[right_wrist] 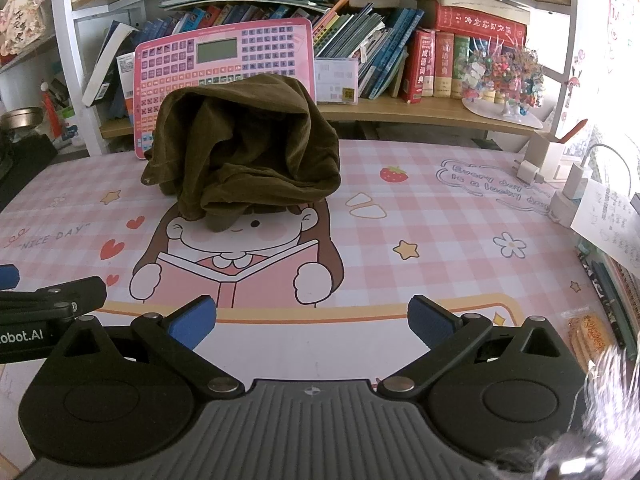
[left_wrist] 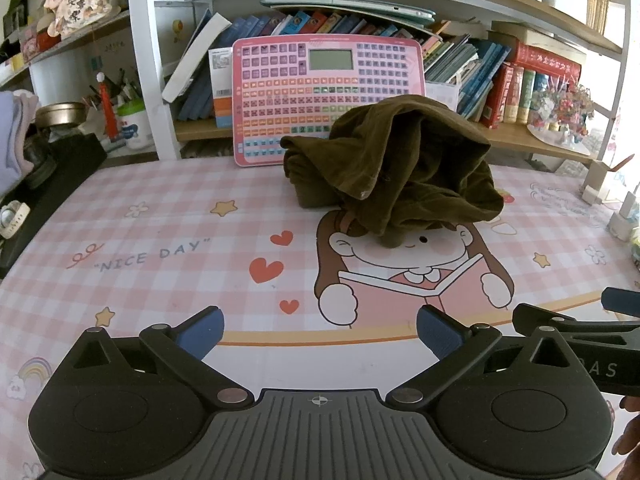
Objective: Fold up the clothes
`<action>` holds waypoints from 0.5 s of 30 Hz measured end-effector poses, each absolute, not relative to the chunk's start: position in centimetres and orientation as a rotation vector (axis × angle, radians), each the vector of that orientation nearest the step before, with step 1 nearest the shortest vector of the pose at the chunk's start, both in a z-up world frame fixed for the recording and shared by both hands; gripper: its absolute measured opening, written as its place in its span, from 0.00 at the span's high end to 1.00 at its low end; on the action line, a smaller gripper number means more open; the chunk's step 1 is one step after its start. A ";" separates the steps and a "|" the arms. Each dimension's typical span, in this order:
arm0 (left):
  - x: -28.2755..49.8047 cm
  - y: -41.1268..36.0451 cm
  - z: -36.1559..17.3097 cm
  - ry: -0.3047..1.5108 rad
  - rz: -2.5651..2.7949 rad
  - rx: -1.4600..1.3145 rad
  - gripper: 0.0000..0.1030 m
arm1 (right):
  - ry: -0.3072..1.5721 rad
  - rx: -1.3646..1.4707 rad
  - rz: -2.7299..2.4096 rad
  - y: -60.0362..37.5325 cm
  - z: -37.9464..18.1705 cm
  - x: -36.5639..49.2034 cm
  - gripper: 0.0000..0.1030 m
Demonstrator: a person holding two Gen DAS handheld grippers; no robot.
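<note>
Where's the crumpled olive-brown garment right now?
The crumpled olive-brown garment lies heaped mid-desk on the pink checked desk mat, covering the cartoon girl's head, in front of the pink keypad board; in the right wrist view it sits left of centre.

Ahead of my grippers, a pink checked cartoon-print desk mat (left_wrist: 160, 280) (right_wrist: 440, 240) carries a crumpled heap of olive-brown cloth (left_wrist: 396, 168) (right_wrist: 244, 156), farther out, centred.

Bright daylight floods in from the right of the garment (right_wrist: 244, 148), blowing out that edge to white. Soft shadow pools beneath the cloth. Fisheye distortion bows the shelves (right_wrist: 360, 108); corners vignette black, with blur at lower right.
</note>
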State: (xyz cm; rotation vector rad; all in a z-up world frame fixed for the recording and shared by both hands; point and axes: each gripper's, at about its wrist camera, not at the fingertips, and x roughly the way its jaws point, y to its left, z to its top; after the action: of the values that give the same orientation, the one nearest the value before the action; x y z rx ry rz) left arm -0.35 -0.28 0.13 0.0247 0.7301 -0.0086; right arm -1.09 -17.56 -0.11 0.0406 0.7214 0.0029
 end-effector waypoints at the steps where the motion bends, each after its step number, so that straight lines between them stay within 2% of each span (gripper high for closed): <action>1: -0.4 -0.3 0.1 0.730 -0.008 0.025 0.00 | 0.721 0.040 0.003 -17.6 -0.1 -1.1 0.00; 15: -0.4 -0.4 0.1 0.729 -0.002 0.034 0.00 | 0.718 0.041 0.003 -17.6 -0.1 -1.1 0.00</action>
State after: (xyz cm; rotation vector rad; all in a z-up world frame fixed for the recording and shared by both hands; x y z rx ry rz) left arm -0.36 -0.36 0.14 0.0337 0.7294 -0.0016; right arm -1.13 -17.58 -0.11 0.0406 0.7181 0.0027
